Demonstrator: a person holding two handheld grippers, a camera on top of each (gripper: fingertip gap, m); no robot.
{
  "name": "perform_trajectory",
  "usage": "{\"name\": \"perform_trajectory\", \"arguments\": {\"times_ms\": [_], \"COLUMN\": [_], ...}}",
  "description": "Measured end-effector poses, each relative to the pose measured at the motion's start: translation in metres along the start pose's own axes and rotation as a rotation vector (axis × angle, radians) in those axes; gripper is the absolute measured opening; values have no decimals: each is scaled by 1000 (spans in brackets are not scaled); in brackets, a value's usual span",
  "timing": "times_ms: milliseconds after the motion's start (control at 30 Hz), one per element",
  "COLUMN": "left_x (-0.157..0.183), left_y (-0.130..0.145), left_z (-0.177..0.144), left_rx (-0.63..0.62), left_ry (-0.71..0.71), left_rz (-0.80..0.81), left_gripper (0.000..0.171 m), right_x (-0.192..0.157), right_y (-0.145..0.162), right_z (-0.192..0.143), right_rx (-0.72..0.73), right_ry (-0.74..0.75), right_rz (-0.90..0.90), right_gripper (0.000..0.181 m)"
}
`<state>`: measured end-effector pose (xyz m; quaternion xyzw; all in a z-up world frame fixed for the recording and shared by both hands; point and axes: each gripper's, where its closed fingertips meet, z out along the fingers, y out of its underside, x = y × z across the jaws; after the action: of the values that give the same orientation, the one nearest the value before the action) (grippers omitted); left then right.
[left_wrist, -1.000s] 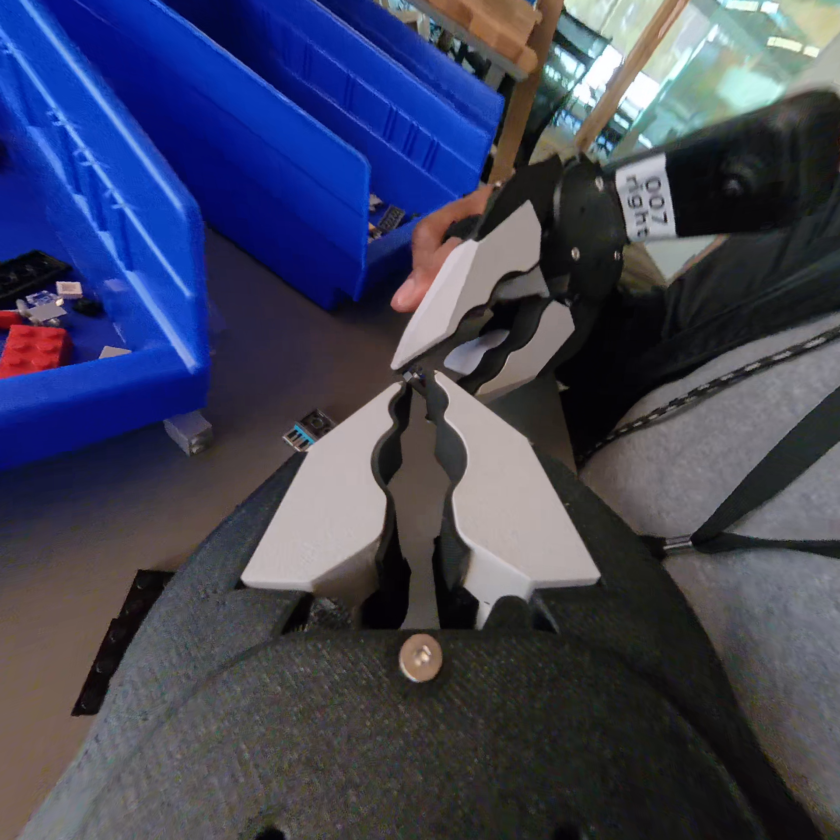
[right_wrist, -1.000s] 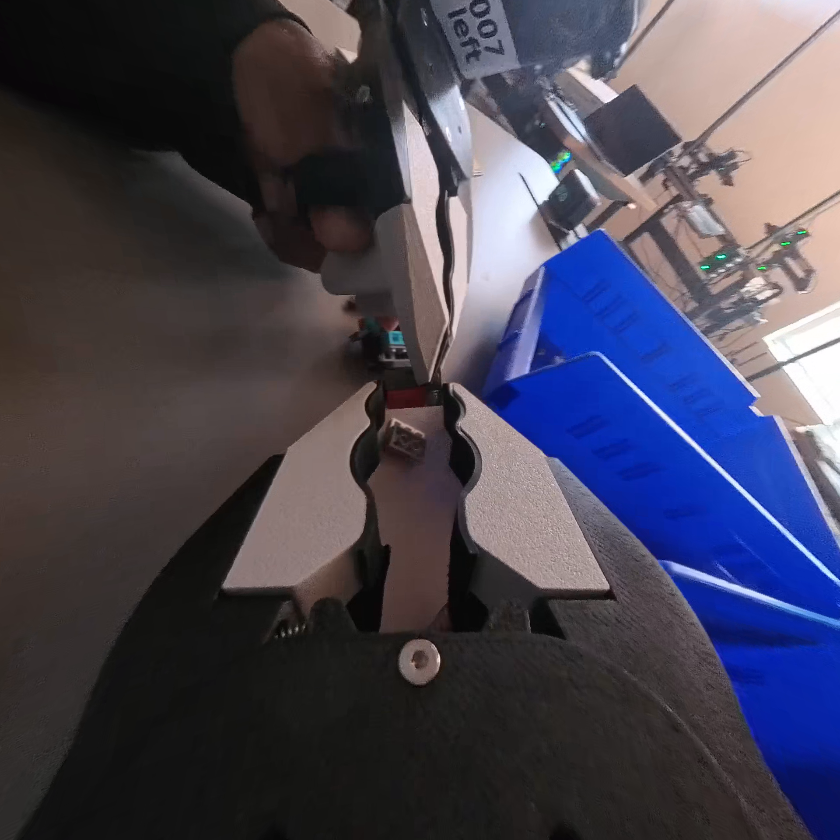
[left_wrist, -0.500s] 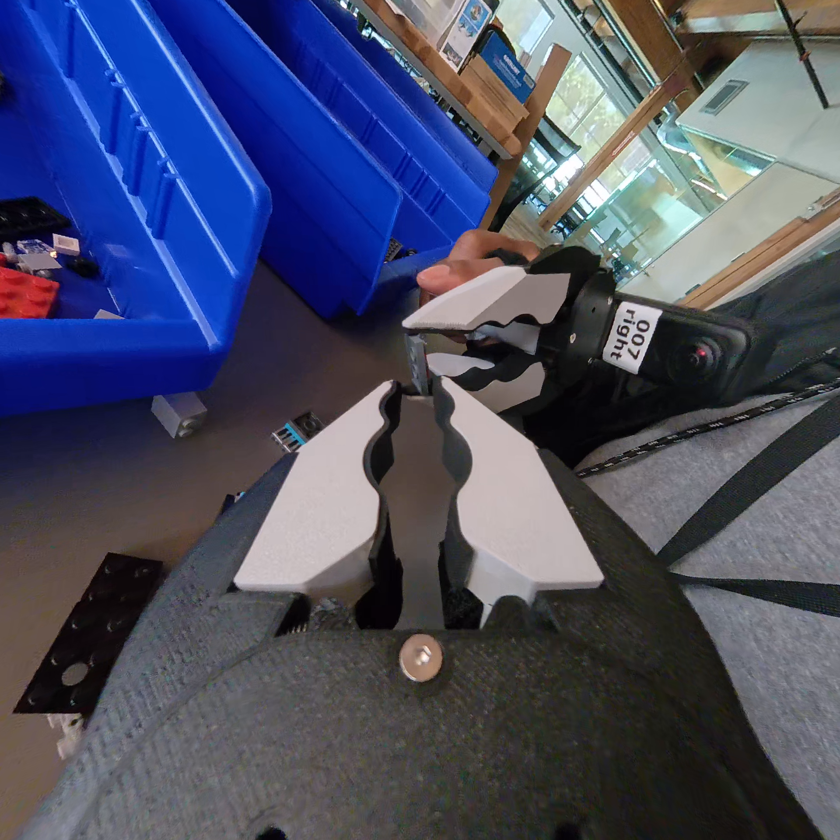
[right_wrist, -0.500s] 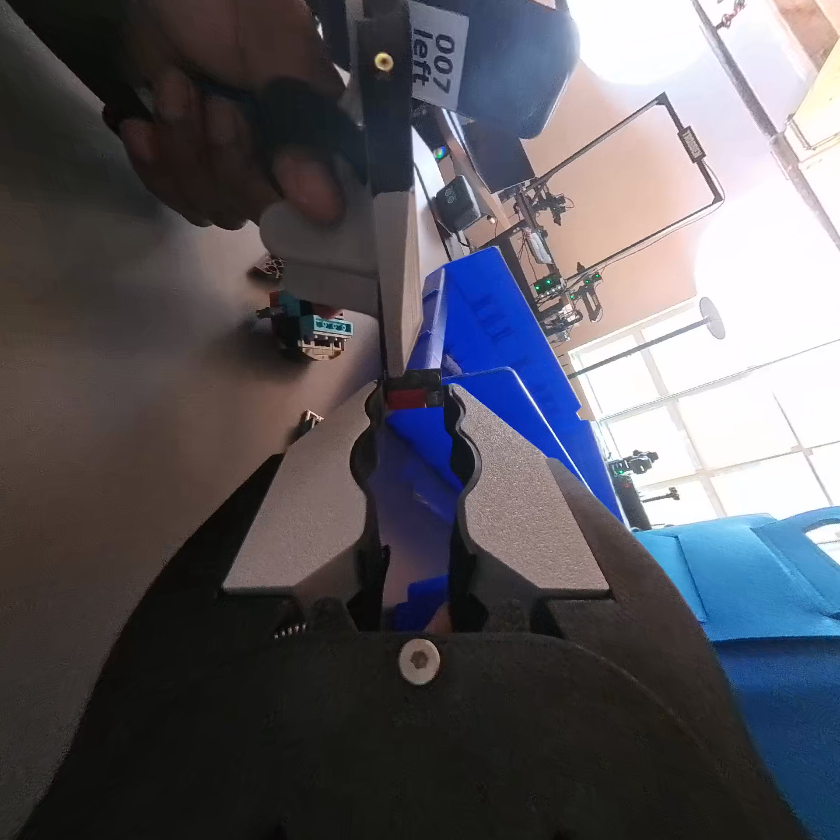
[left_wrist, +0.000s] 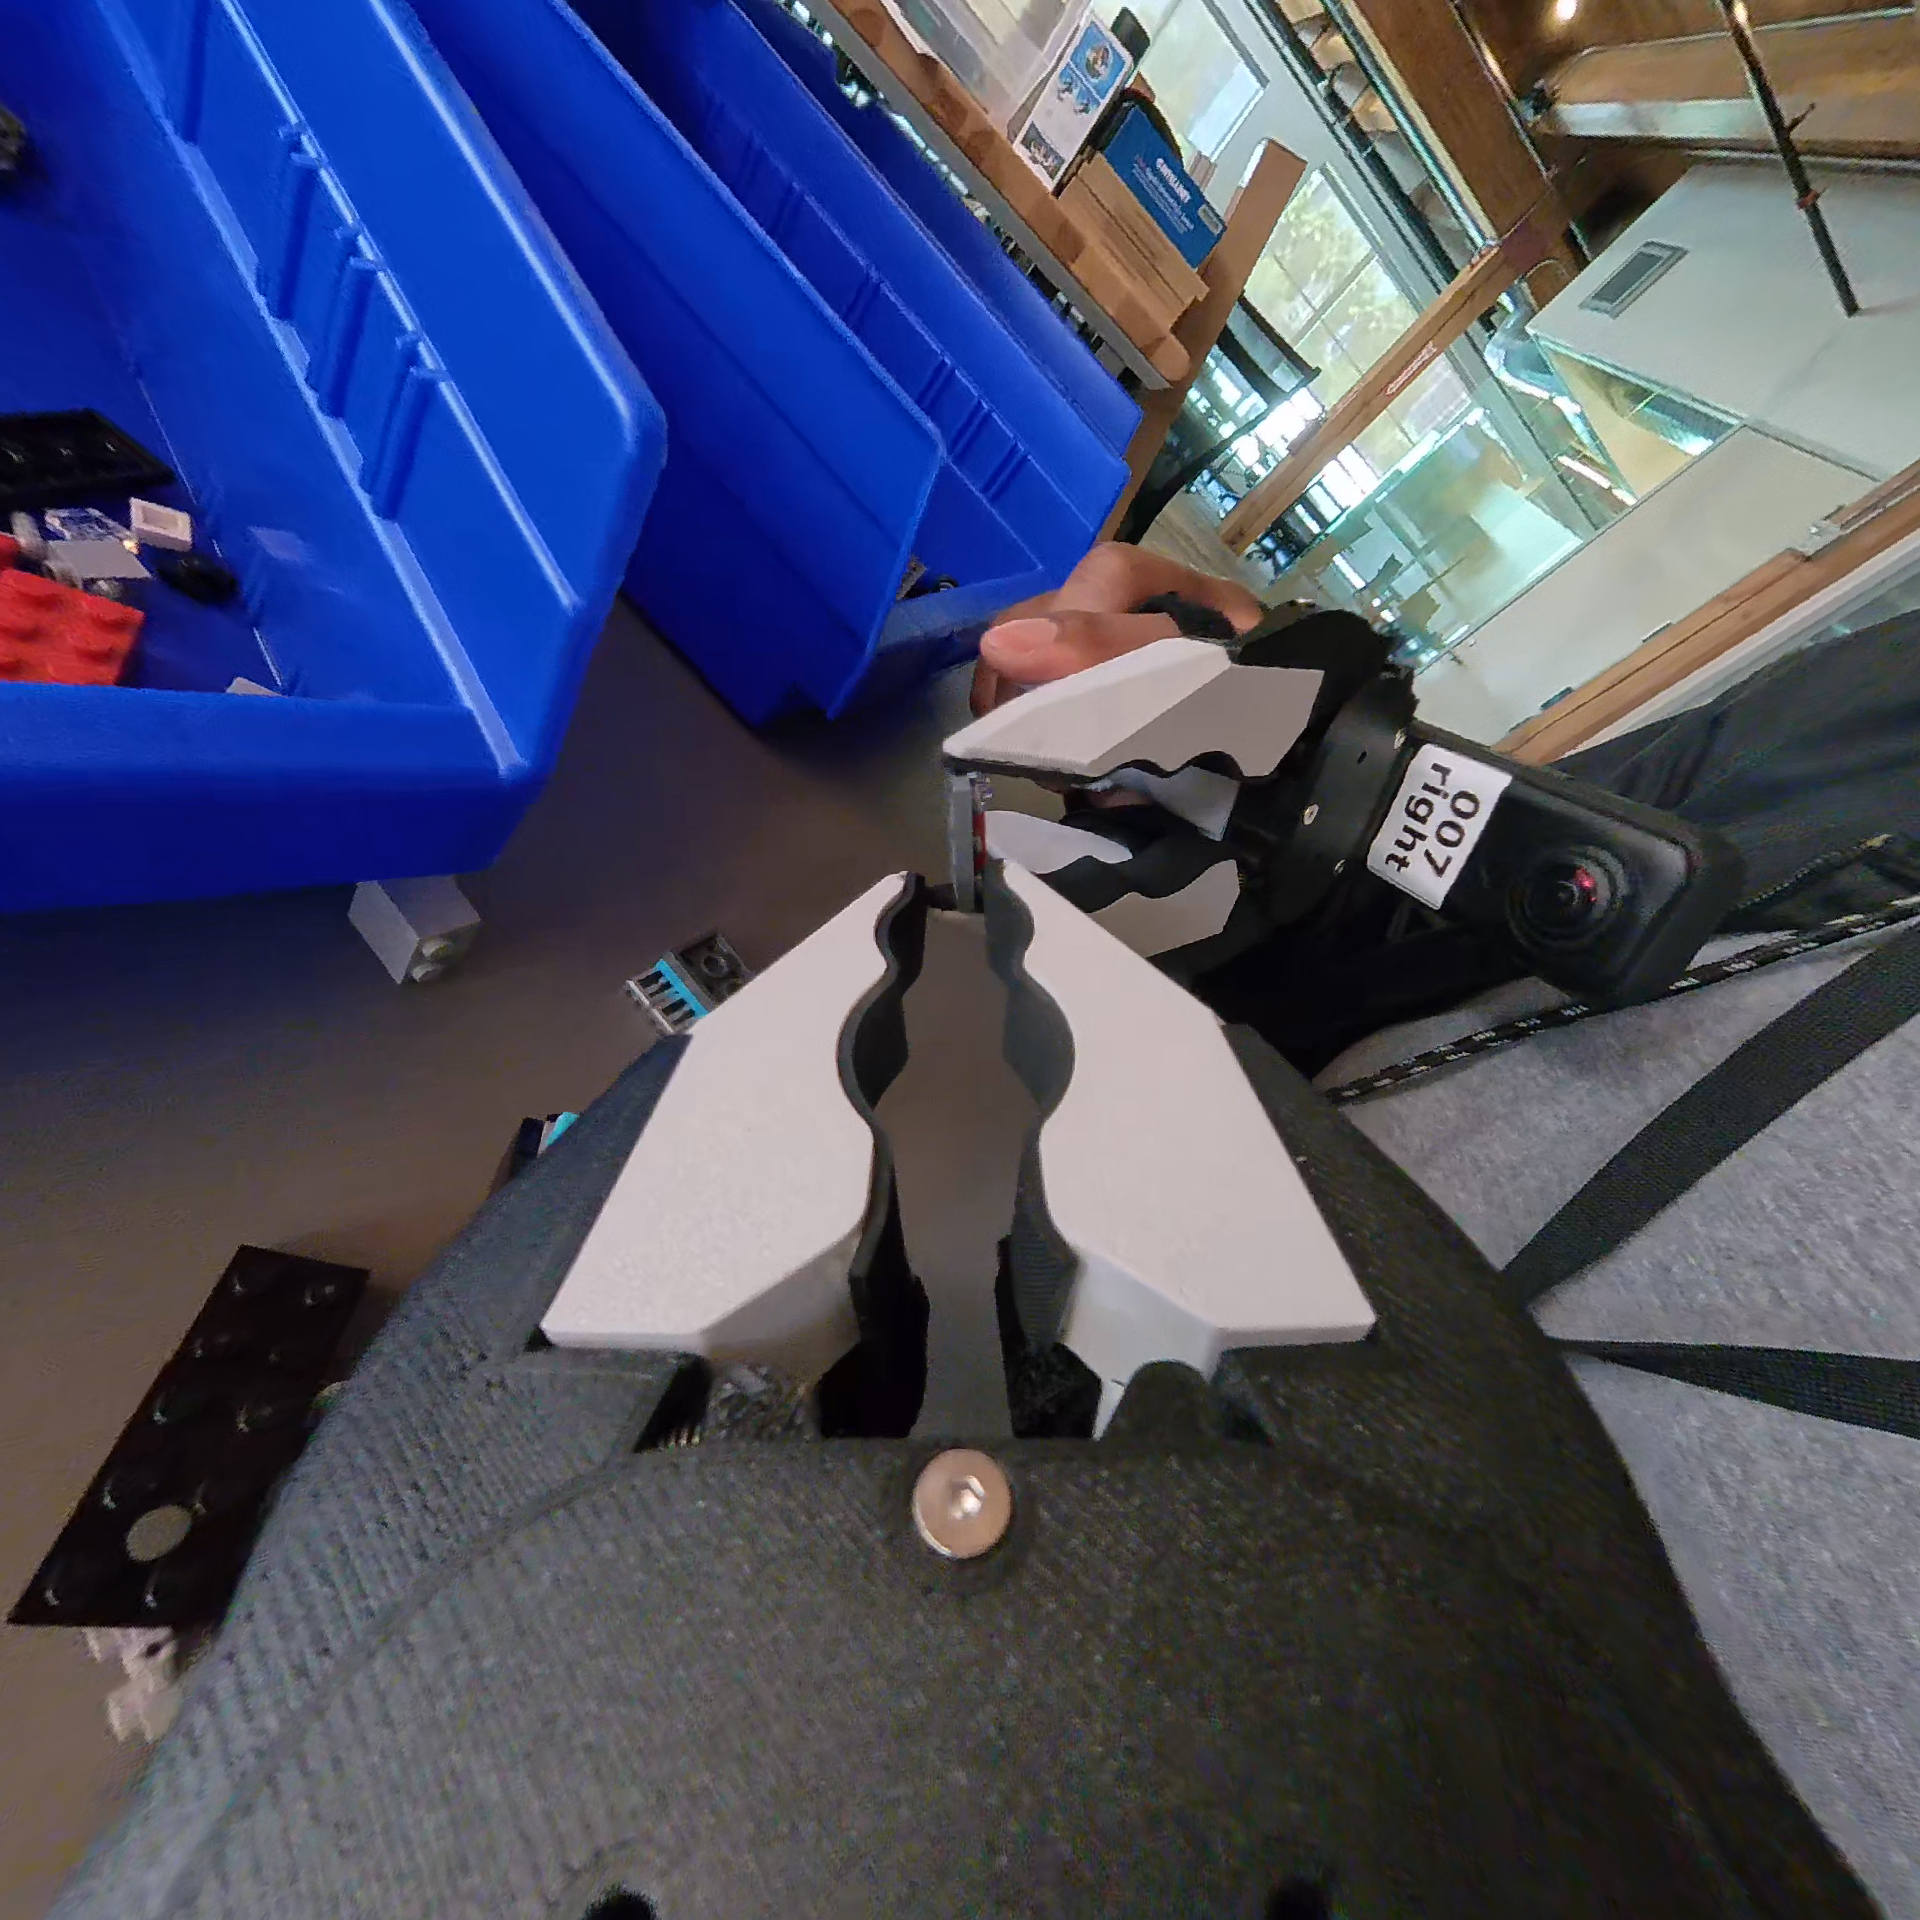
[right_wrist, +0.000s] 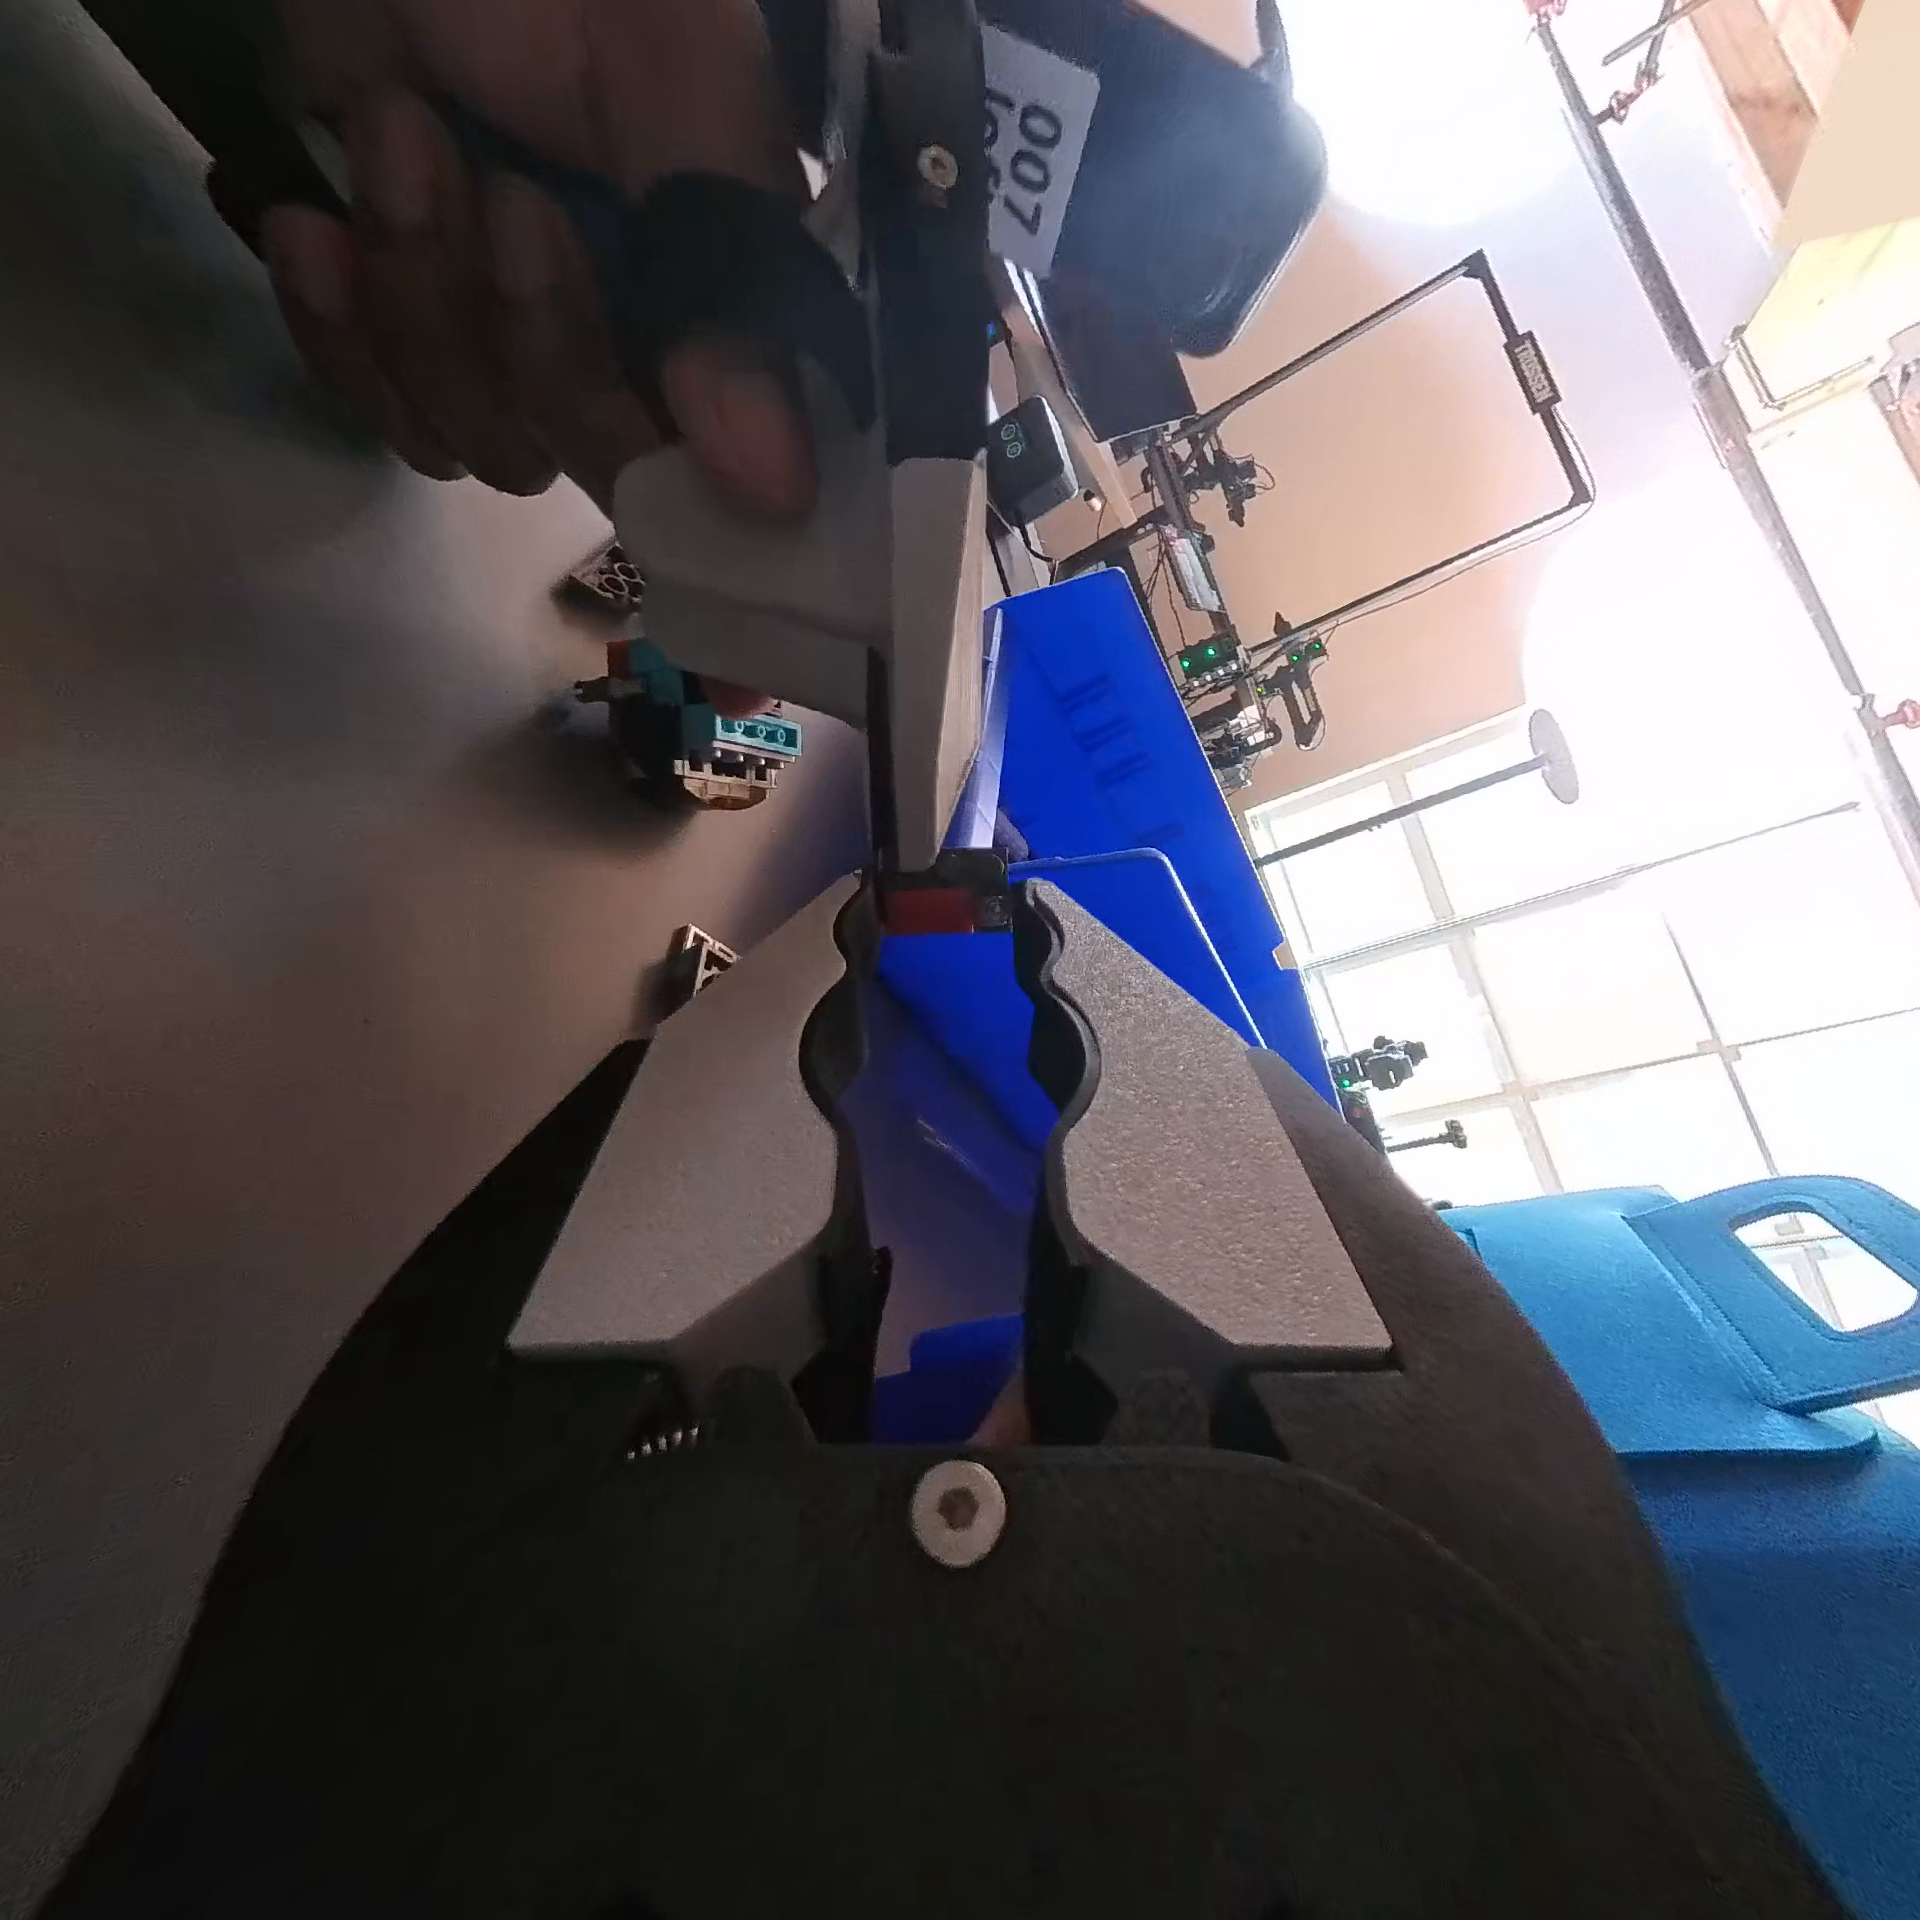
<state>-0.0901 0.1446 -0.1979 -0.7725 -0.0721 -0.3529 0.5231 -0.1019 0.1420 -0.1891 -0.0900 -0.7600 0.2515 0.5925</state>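
Two hand-held grippers are meeting tip to tip over a small grey and red brick piece, above a table.

From the left: blue bins (left_wrist: 436, 582) are standing on the grey table (left_wrist: 260, 1091), with a grey brick (left_wrist: 414, 928) and a black plate (left_wrist: 187, 1455) lying loose in front. The left gripper (left_wrist: 948, 902) is pinching the lower edge of the small piece (left_wrist: 968, 847), its fingers closed on it. The right gripper (right_wrist: 943, 902), coming in from the right, is clamping the same piece (right_wrist: 940, 902) between its fingertips.
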Motion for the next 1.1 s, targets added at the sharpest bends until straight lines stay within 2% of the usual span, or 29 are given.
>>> {"name": "perform_trajectory", "arguments": {"times_ms": [133, 333, 667, 1100], "left_x": [1, 3, 8, 13], "left_y": [-2, -4, -5, -2], "left_z": [0, -2, -3, -3], "left_rx": [20, 19, -6, -20], "left_ry": [24, -19, -97, -44], "left_rz": [-34, 80, 297, 295], "left_gripper": [10, 5, 5, 5], "right_x": [1, 3, 4, 0], "right_y": [-1, -3, -7, -9], "right_z": [-1, -1, -4, -8], "right_rx": [12, 33, 88, 143], "right_ry": [8, 11, -93, -284], "right_rz": [-7, 34, 264, 580], "right_gripper": [26, 27, 25, 25]}}
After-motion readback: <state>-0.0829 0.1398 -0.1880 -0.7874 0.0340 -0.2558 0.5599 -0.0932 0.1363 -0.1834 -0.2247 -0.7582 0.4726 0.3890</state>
